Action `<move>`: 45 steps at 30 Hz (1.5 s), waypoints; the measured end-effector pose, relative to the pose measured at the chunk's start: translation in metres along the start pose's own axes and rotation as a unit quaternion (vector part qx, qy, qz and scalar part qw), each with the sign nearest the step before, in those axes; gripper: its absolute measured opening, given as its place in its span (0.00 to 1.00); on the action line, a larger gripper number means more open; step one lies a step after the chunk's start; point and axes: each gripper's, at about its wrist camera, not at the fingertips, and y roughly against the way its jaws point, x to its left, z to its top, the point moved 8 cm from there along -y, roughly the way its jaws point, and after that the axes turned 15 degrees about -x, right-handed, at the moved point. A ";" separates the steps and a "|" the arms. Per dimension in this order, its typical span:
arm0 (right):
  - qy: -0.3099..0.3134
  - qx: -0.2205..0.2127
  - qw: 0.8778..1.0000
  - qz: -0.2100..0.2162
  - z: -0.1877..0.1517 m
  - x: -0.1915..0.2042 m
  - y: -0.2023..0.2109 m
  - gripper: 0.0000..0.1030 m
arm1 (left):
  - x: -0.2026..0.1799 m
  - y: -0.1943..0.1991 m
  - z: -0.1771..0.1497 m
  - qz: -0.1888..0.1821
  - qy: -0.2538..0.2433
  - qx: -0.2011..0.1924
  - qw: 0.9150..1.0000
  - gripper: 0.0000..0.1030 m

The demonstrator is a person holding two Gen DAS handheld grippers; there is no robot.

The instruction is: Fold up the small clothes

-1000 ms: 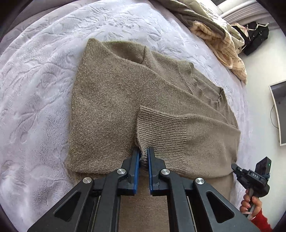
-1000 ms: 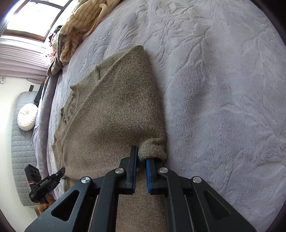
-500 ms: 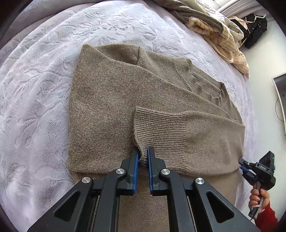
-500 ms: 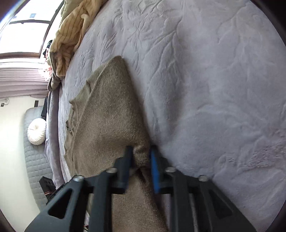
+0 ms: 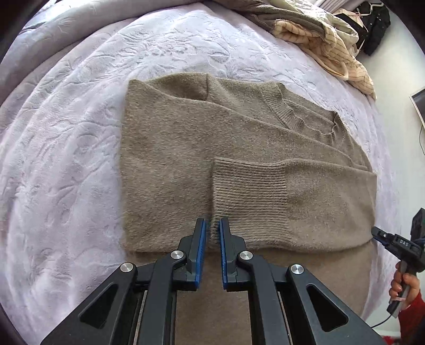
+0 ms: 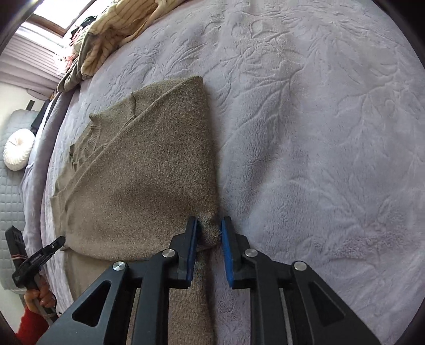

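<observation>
A lilac embossed bedspread (image 6: 318, 132) fills the view, a bright window (image 6: 50, 13) beyond, possibly a quilted headboard (image 6: 10, 212) alongside.

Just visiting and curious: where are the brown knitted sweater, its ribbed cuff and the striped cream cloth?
brown knitted sweater (image 5: 170, 148), left wrist view, folded body.
ribbed cuff (image 5: 249, 193), left wrist view, middle.
striped cream cloth (image 5: 332, 53), left wrist view, crumpled middle.

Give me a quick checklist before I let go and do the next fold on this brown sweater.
1. Left gripper shut on the sweater: ok.
2. Right gripper opening, the sweater's corner between its pads, contact unclear: cannot tell.
3. Ribbed cuff lying flat across the body: ok.
4. Right folded edge straight along the blanket: ok.
5. Clothes pile apart from the sweater: ok.
6. Layers underneath smooth: cannot tell.
</observation>
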 end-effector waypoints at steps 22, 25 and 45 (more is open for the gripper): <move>0.007 0.024 1.000 0.004 -0.061 0.050 0.048 0.33 | 0.003 0.061 -0.046 0.073 -0.035 0.030 0.996 0.10; 0.008 0.027 1.000 0.003 -0.065 0.053 0.050 0.36 | 0.002 0.069 -0.050 0.076 -0.036 0.029 0.996 0.57; -0.176 -0.041 0.978 0.101 0.085 -0.014 -0.046 0.43 | -0.027 0.066 -0.021 0.083 0.008 -0.013 0.996 1.00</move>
